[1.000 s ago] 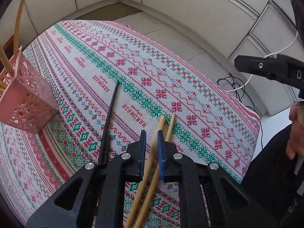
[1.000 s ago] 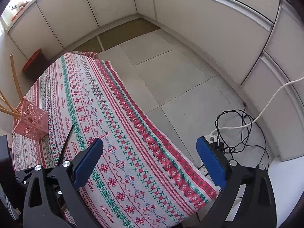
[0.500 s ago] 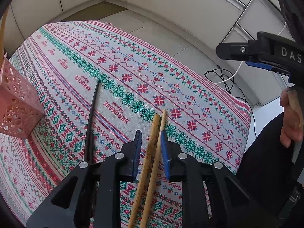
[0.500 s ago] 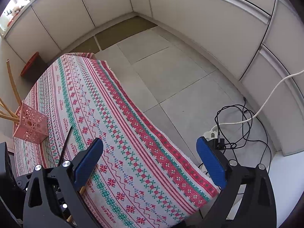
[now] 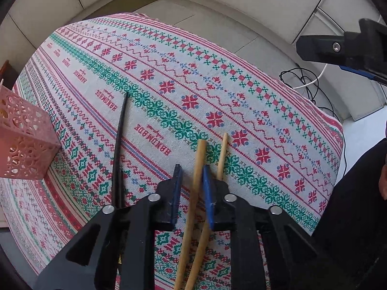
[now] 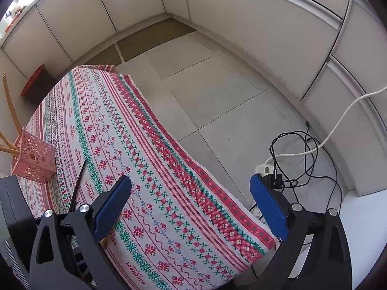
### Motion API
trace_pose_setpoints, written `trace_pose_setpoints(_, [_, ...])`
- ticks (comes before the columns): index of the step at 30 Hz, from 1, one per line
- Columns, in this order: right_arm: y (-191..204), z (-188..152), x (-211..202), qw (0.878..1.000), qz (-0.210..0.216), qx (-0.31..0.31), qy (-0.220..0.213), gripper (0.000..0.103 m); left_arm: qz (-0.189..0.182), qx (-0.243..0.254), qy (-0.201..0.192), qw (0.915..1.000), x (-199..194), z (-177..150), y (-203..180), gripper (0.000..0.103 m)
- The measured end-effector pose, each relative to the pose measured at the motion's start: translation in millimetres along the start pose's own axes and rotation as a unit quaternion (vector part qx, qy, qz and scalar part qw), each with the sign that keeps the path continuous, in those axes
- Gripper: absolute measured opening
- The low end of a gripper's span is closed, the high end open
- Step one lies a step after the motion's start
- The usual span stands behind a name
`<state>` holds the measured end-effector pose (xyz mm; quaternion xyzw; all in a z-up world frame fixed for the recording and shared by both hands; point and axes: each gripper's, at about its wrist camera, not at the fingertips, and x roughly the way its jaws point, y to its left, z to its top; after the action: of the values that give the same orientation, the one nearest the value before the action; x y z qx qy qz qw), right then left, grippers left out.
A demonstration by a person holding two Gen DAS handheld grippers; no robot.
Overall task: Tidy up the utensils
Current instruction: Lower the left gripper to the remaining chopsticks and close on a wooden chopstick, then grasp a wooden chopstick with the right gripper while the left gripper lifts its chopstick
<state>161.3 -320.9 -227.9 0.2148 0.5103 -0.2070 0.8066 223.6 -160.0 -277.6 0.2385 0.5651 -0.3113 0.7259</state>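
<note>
Left hand-held gripper (image 5: pixel 191 178) had widened slightly, narrow gap, thick chopstick (image 5: pixel 197 169) between jaws, thin chopstick (image 5: pixel 222 154) just right, right hand-held gripper (image 6: pixel 191 207) wide.

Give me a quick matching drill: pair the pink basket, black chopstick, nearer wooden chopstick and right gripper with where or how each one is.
1. pink basket
2. black chopstick
3. nearer wooden chopstick
4. right gripper

a. between the left gripper's fingers
b. open, holding nothing
c. lying on the cloth alone
d. standing at the table's left, sticks inside

Pairs: 1-d, 2-c, 3-a, 4-b
</note>
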Motion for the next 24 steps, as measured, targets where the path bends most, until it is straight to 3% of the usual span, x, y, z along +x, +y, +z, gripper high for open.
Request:
trace_pose_setpoints(4, [4, -2, 3, 1.000, 0.011, 0.007, 0.016, 0.096, 0.003, -0.015, -0.025, 0.9996, -13, -13, 14, 0.006])
trace_pose_setpoints(8, [23, -14, 12, 0.997, 0.035, 0.006, 0.062, 0.093, 0.010, -0.023, -0.065, 0.9976, -50, -36, 25, 0.006])
trace_pose_setpoints(10, [43, -28, 19, 0.995, 0.046, -0.004, 0.092, 0.085, 0.022, -0.036, -0.090, 0.9950, -74, -51, 33, 0.006])
trace_pose_setpoints(13, [83, -45, 34, 0.990, 0.027, -0.045, 0.132, 0.072, 0.035, -0.069, -0.131, 0.9884, -110, -71, 50, 0.006])
trace_pose_setpoints(17, [125, -57, 56, 0.982, 0.015, -0.061, 0.177, 0.066, 0.046, -0.110, -0.180, 0.9765, -150, -101, 70, 0.006])
trace_pose_setpoints(18, [135, -60, 58, 0.983, -0.011, -0.070, 0.170, 0.065, 0.049, -0.118, -0.190, 0.9735, -157, -107, 73, 0.006])
trace_pose_setpoints(20, [153, -65, 58, 0.984, -0.040, -0.086, 0.150, 0.056, 0.055, -0.131, -0.206, 0.9682, -168, -116, 78, 0.006])
trace_pose_setpoints(23, [164, -69, 55, 0.986, -0.026, -0.077, 0.144, 0.009, 0.063, -0.143, -0.222, 0.9624, -180, -126, 88, 0.006])
trace_pose_setpoints(24, [165, -70, 55, 0.987, -0.021, -0.070, 0.145, 0.008, 0.064, -0.147, -0.226, 0.9610, -182, -129, 90, 0.006])
